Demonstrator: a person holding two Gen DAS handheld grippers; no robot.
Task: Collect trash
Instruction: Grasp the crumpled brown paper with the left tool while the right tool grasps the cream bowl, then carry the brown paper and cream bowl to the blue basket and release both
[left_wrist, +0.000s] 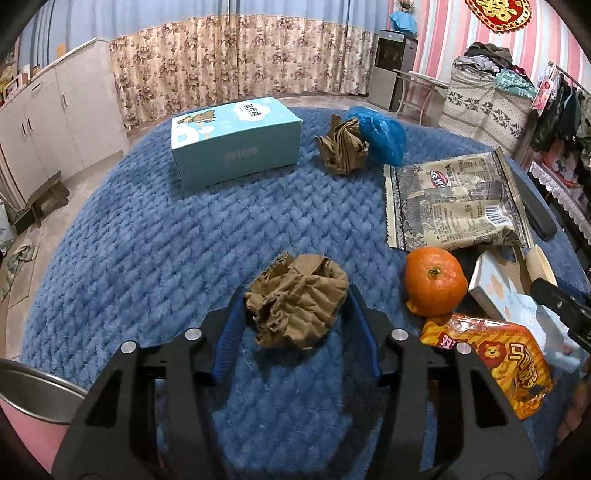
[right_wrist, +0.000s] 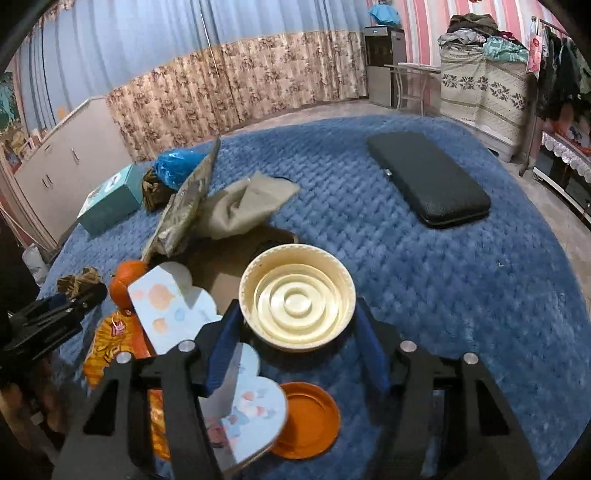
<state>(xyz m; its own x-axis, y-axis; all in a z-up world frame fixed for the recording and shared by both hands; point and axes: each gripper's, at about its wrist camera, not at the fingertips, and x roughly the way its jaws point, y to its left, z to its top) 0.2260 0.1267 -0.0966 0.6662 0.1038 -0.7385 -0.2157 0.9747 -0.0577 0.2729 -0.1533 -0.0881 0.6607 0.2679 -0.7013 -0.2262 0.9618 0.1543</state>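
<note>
Left gripper (left_wrist: 295, 314) jaws spread, straddling crumpled brown paper wad (left_wrist: 297, 304) on blue-covered worktop (left_wrist: 147, 258); pads appeared just beside wad, not yet squeezing; advised: close squarely across wad's middle, lift clear of orange (left_wrist: 435, 281).
Right gripper (right_wrist: 297, 325) jaws spread around cream lid (right_wrist: 297, 297), grip not confirmed.
Metal bin rim (left_wrist: 33, 387) at lower left, contents hidden; teal box (left_wrist: 236, 142) closed.

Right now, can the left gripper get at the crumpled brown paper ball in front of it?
Probably yes. The left gripper is open, its fingers flanking the paper ball; nothing lies between them on the blue cloth.
</note>
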